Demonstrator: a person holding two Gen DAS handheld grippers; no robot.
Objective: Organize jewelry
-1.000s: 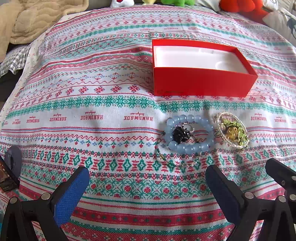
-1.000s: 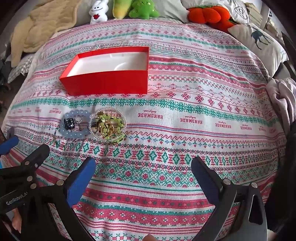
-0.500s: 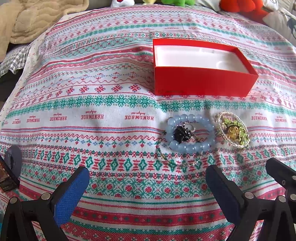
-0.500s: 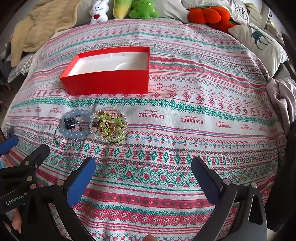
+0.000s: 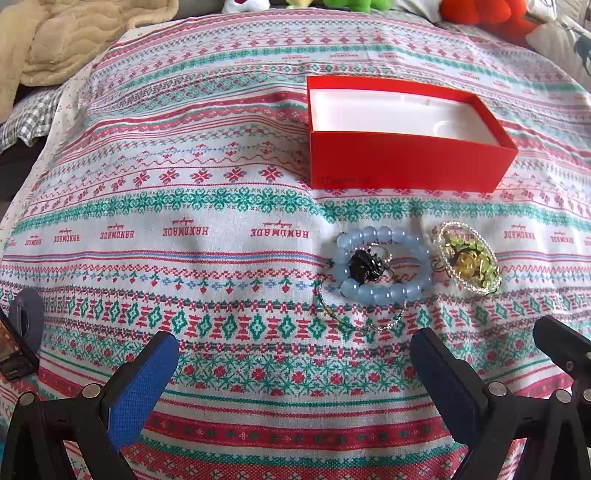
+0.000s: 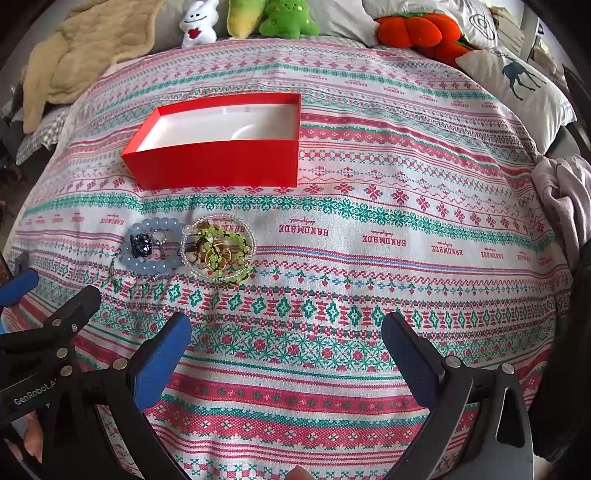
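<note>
A pale blue bead bracelet lies on the patterned cloth with a black ornament and a thin chain inside and below it. To its right sits a clear beaded bracelet ringing green and gold pieces. Behind them stands an open red box with a white lining. My left gripper is open, low and just short of the blue bracelet. In the right wrist view the same blue bracelet, clear beaded bracelet and red box lie far left; my right gripper is open over bare cloth.
The patterned cloth covers a bed. Plush toys, an orange plush and a deer pillow line the far edge. A beige blanket lies at the back left, a pale garment at the right edge.
Both views have crept slightly closer to the jewelry and box. Nothing on the cloth has moved, and both grippers stay open.
</note>
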